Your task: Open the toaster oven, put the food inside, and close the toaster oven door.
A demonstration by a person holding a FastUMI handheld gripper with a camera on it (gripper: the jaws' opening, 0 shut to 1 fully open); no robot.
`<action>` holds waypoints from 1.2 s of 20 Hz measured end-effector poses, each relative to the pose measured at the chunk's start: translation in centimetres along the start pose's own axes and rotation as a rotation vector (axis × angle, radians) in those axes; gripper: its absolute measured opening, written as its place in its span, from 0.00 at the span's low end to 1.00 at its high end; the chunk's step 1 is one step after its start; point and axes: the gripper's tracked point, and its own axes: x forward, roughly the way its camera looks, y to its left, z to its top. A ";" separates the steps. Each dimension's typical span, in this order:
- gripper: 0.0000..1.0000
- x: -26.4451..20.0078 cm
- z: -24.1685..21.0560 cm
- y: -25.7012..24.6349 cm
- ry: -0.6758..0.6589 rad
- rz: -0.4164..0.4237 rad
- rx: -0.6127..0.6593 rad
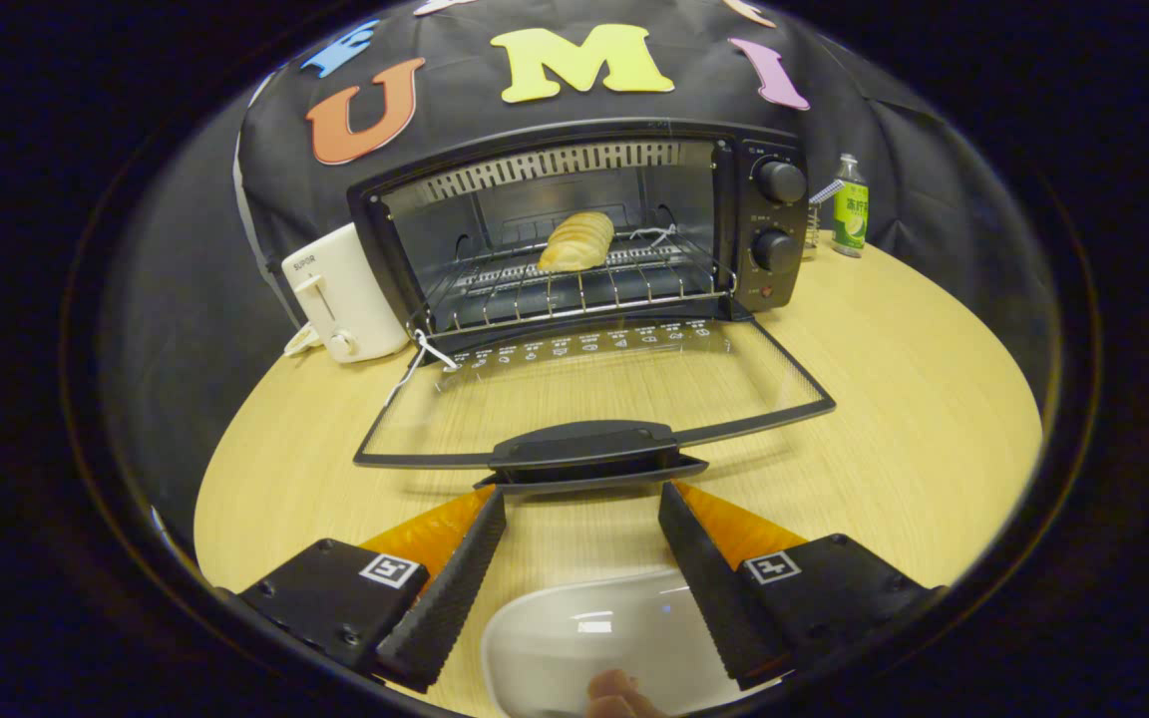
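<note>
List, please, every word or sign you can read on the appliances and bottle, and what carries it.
"SUPOR": on the white toaster.
Toaster oven door strip and knob markings: too small to read.
Bottle label: too small to read.
Gripper, open just short of the door handle: square markers, no words.

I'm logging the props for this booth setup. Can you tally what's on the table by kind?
Appliances: 2 (toaster oven, pop-up toaster)
Food: 1 (bread)
Dishes: 1 (plate)
Bottles: 1 (bottle)
Total: 5
The hand-held gripper is open.
</note>
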 end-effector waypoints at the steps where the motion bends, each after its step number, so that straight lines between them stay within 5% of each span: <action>1: 1.00 -0.1 0.2 0.1 0.005 -0.005 0.004; 14: 1.00 -3.1 4.8 0.9 -0.051 0.055 0.130; 22: 1.00 -4.5 10.8 1.5 -0.282 0.046 -0.055; 24: 1.00 -3.6 11.3 -0.4 -0.284 -0.024 -0.078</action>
